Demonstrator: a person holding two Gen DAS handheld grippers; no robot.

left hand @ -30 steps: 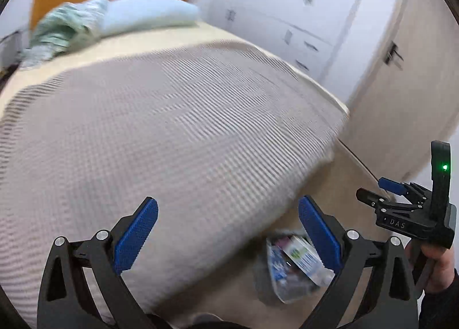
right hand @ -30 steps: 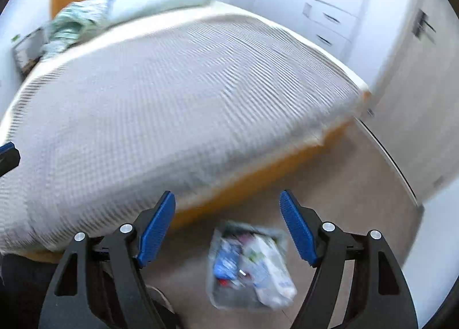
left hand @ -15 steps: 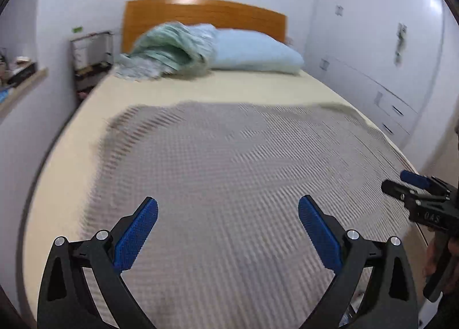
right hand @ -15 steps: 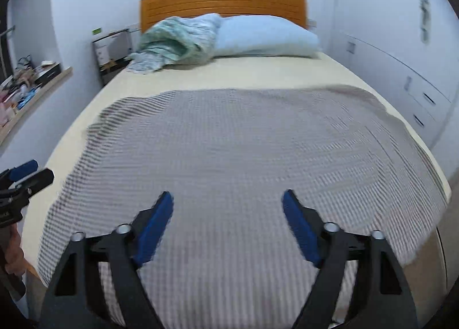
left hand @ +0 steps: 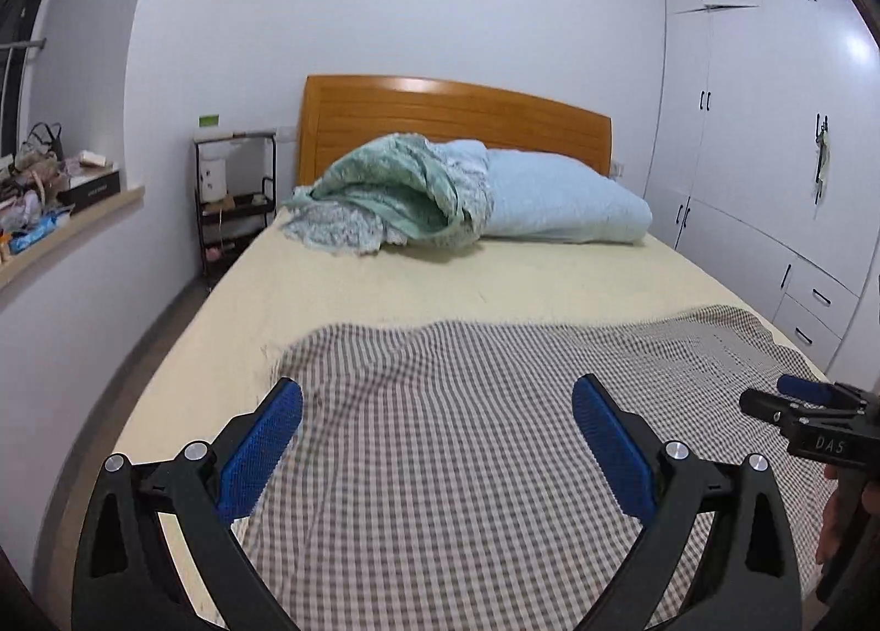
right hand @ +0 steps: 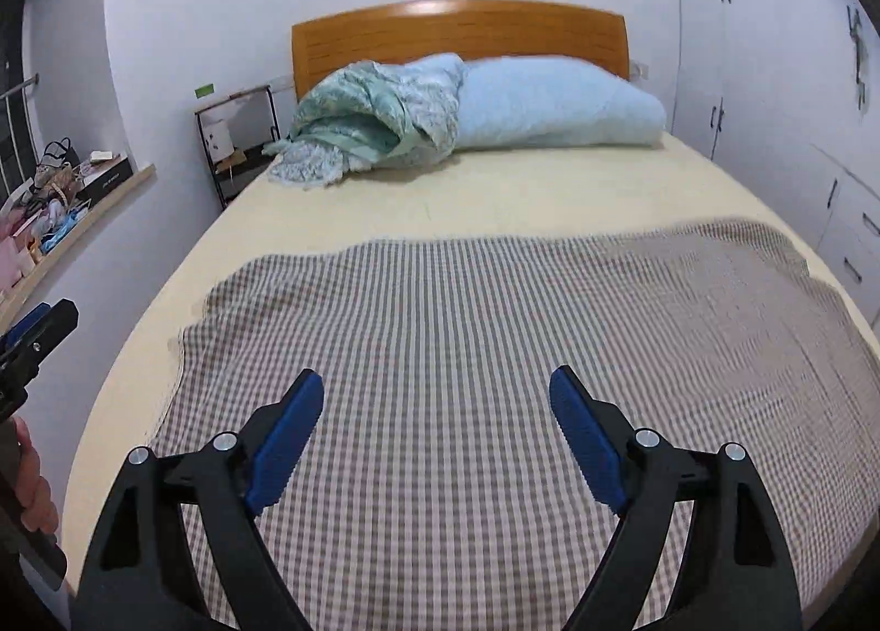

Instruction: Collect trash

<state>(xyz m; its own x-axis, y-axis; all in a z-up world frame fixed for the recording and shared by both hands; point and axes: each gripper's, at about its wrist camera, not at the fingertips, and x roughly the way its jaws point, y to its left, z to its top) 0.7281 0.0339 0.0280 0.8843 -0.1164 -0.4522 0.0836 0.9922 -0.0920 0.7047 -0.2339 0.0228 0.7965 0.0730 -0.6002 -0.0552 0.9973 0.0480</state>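
Observation:
No trash or trash bag shows in either view. My left gripper (left hand: 437,389) is open with nothing between its blue pads (left hand: 264,444), held over the near end of a bed with a brown checked blanket (left hand: 467,438). The right gripper (right hand: 435,378) is also open and empty above the same blanket (right hand: 495,312). Its tip (left hand: 797,405) appears at the right edge of the left wrist view, held by a hand. The left gripper's tip (right hand: 38,323) shows at the left edge of the right wrist view.
A light blue pillow (left hand: 561,202) and a crumpled green quilt (left hand: 396,191) lie against the wooden headboard (left hand: 451,108). A black rack (left hand: 231,202) stands left of the bed. A cluttered ledge (left hand: 55,202) runs along the left wall, and white wardrobes (left hand: 770,136) line the right.
Both views swung up from the floor, where a clear bag of trash lay beside the bed, to the bed and headboard. The bag has left both views. Both grippers stayed open.

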